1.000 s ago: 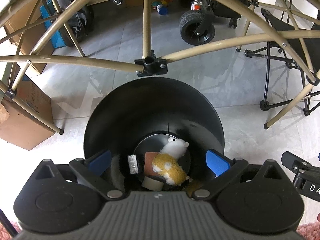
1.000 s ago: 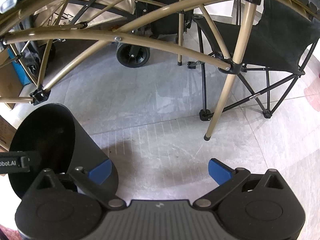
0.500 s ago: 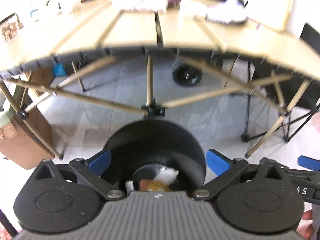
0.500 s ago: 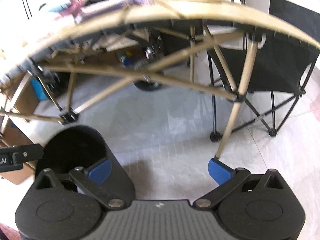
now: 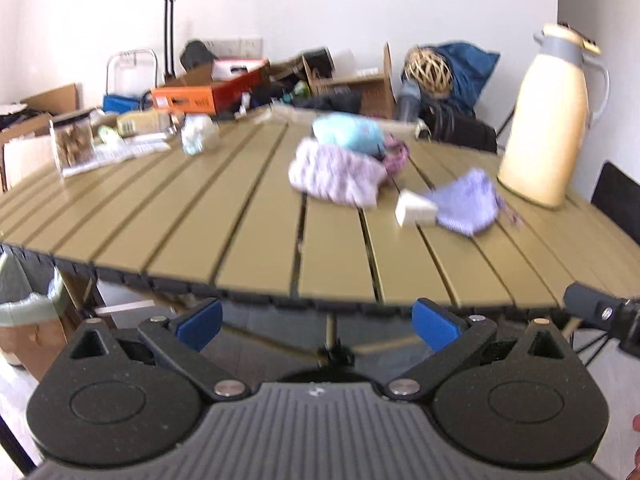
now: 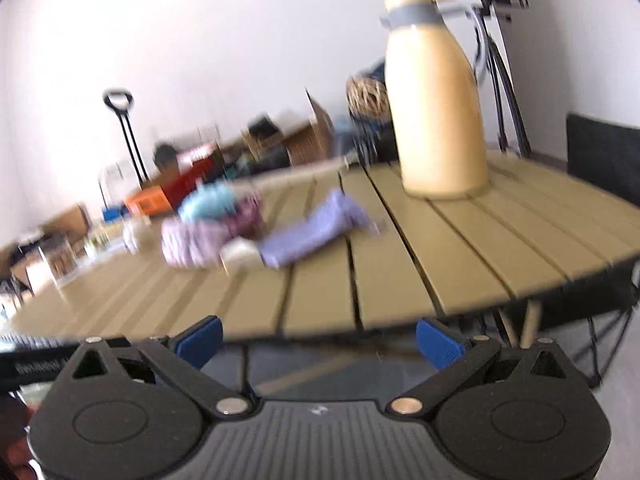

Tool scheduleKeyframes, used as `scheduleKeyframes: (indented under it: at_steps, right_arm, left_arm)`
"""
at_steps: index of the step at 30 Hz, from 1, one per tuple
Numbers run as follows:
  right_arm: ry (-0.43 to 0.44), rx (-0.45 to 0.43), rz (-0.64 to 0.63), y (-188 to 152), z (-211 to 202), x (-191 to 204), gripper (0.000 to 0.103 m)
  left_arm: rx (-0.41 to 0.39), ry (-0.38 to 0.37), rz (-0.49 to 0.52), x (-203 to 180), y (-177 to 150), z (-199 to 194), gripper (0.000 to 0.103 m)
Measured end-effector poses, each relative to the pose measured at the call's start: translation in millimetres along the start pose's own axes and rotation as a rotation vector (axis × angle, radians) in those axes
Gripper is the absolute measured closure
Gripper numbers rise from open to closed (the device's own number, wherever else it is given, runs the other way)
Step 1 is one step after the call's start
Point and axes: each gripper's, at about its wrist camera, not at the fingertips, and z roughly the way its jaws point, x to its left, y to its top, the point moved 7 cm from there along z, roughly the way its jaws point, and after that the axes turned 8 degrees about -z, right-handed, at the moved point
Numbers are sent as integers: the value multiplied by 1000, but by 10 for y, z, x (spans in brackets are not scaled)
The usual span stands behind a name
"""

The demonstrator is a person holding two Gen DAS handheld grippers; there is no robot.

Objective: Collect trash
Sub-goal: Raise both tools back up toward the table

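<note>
Left gripper (image 5: 316, 322) and right gripper (image 6: 320, 338): blue-padded jaws spread wide, empty, level with the near edge of the ribbed olive slatted table (image 5: 224, 216). Mid-table, blurred: small white crumpled scrap (image 5: 416, 208) touching a lilac knitted cloth (image 5: 468, 204). Beyond, a smooth cream thermos jug (image 5: 548, 120). Only the left view shows a clear jar (image 5: 74, 144) far left.

Both views were bright, daylit, white wall (image 5: 360, 8) near blown out. Heavy motion blur on the right wrist; cloths (image 6: 308, 232) smeared. Left wrist was milder. Fisheye bent the worktop (image 5: 240, 216) edge; corners vignetted dark. Claws stayed sharp.
</note>
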Motion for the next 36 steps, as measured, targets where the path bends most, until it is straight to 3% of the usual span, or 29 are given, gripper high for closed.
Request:
scheduleKeyframes:
  at_steps: [5, 11, 14, 20, 27, 36]
  right_arm:
    - [52, -110, 41, 337, 74, 64, 0]
    - [19, -181, 8, 618, 261, 223, 0]
    - [65, -172, 4, 698, 397, 305, 0]
    - [85, -165, -44, 847, 706, 591, 0]
    - [101, -99, -90, 845, 1247, 1095, 0]
    - [29, 49, -82, 835, 1942, 1497, 0]
  left_arm:
    - [-59, 7, -21, 44, 251, -23, 0]
    - [-101, 9, -40, 117, 477, 53, 0]
    - [-118, 19, -48, 180, 565, 88, 0]
    - [-151, 50, -83, 428, 798, 163, 0]
    - [-170, 114, -154, 869, 1035, 284, 0]
    - [-153, 159, -233, 1355, 1112, 395, 0]
